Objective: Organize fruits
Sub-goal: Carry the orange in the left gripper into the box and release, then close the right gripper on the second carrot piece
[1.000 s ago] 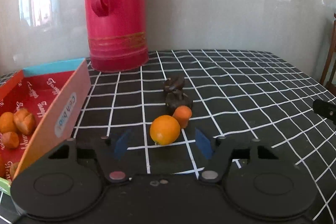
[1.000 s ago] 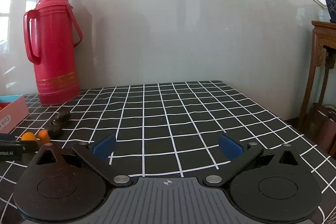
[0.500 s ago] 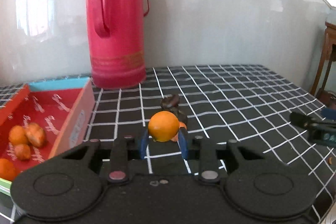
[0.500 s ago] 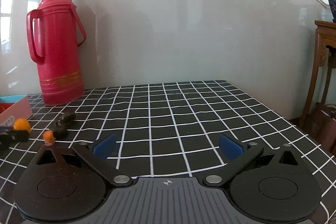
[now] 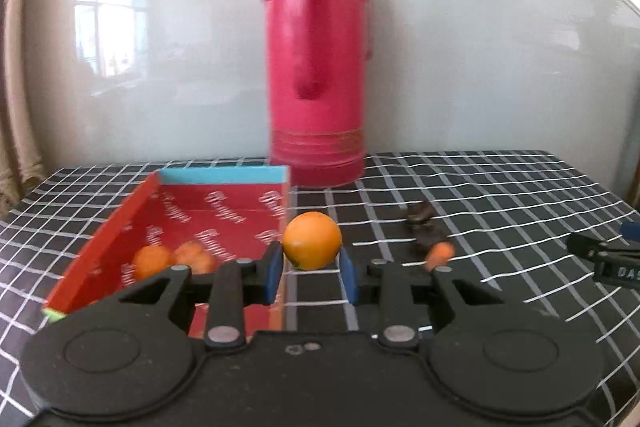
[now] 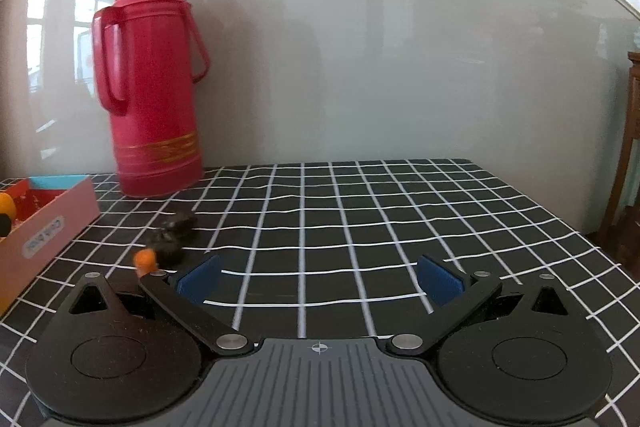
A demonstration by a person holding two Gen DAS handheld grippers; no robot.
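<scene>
I have the orange [image 5: 312, 241] pinched between my left gripper [image 5: 310, 267] pads at frame centre, held just right of the red cardboard box [image 5: 192, 223], which holds small orange fruits [image 5: 154, 261]. My right gripper [image 6: 318, 277] hangs wide open over the checked tablecloth [image 6: 400, 211]; a small carrot-like piece [image 6: 145, 261] and dark lumps [image 6: 172, 233] lie lower left, below the red thermos [image 6: 154, 87].

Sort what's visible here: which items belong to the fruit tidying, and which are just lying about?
Job: orange in left claw; box holding fruit; small orange piece; dark pieces; right claw, open.
Lying about: thermos; checked cloth.
</scene>
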